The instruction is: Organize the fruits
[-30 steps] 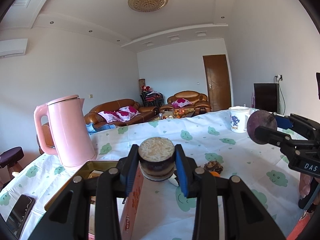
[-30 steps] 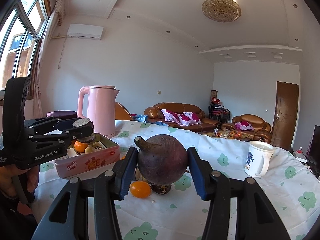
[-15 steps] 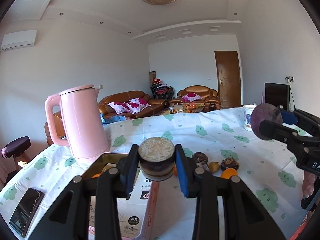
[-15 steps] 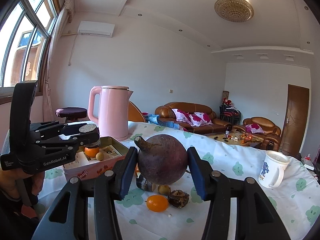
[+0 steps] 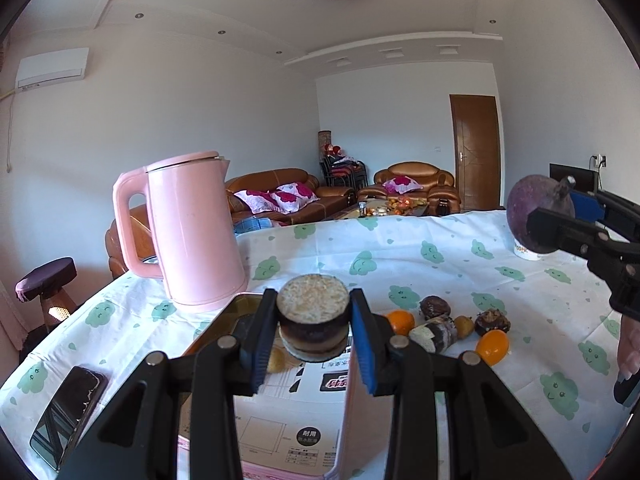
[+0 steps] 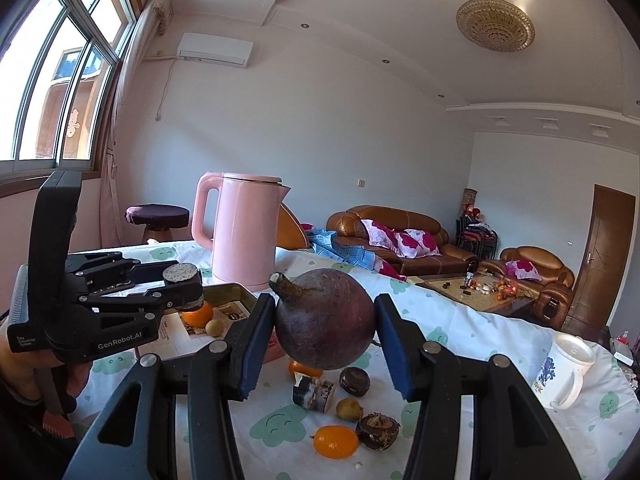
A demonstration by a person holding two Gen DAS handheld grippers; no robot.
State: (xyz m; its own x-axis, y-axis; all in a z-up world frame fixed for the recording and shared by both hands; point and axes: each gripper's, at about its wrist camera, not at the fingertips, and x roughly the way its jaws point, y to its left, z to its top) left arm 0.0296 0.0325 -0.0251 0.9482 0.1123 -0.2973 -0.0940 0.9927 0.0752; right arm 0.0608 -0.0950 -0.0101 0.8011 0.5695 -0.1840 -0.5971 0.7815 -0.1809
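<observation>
Both loads lifted, swung over toward tin (image 5: 224, 320) | left gripper (image 5: 313, 330) clamped on cane chunk (image 5: 313, 322) | right gripper (image 6: 325, 334) clamped on purple fruit (image 6: 325, 320) | loose fruit (image 6: 335, 441) left on surface (image 5: 440, 264) | drop-off next, I reckon.

Round purple fruit (image 6: 325, 322) and a cut cane piece (image 5: 313, 317) held aloft; small fruits (image 6: 335, 440) on the cloth.

Kettle (image 5: 188, 232) behind tin (image 6: 228, 294), fruits (image 6: 348, 412) right

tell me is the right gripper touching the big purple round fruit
Touching. In the right wrist view both blue pads of the right gripper press the sides of the purple fruit, holding it above the table.
</observation>
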